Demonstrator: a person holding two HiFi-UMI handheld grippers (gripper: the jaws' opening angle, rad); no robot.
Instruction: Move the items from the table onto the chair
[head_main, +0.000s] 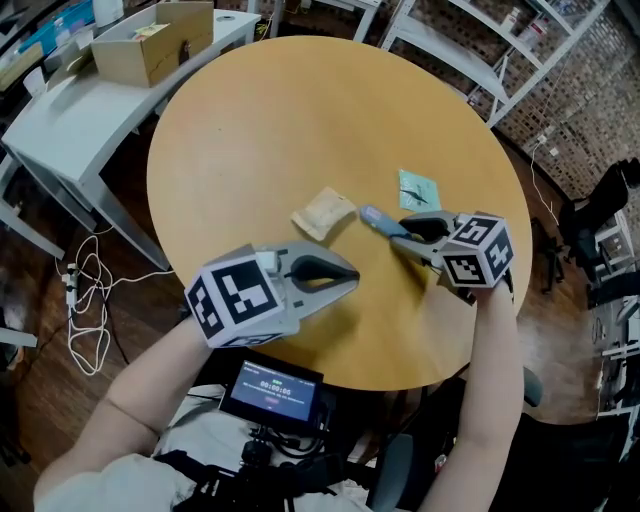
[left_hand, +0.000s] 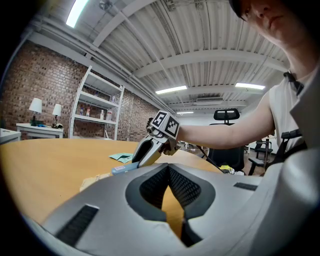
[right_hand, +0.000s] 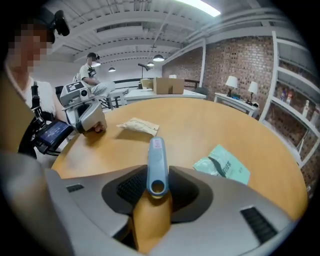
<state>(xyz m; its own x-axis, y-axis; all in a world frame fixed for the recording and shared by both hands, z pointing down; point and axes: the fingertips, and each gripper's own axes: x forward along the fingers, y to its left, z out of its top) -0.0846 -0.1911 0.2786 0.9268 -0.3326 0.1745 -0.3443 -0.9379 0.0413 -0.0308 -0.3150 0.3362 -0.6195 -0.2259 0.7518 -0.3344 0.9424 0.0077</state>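
A slim blue device (head_main: 376, 217) sticks out of my right gripper (head_main: 400, 238), which is shut on its ringed end (right_hand: 156, 160) over the round wooden table (head_main: 280, 120). The device slopes down toward the tabletop (left_hand: 122, 169). A beige packet (head_main: 323, 213) lies flat just left of it, and a teal packet (head_main: 418, 189) lies just beyond the right gripper (left_hand: 142, 152). My left gripper (head_main: 345, 280) hovers near the table's front edge, shut, with nothing in it. Both packets show in the right gripper view, beige (right_hand: 137, 126) and teal (right_hand: 223, 164). A black office chair (left_hand: 227, 150) stands behind the right arm.
A cardboard box (head_main: 150, 45) sits on a pale desk (head_main: 60, 110) at the far left. Cables (head_main: 85, 290) trail on the floor beside it. White shelving (head_main: 480, 50) lines the brick wall behind the table. A small screen (head_main: 272, 390) hangs at the person's waist.
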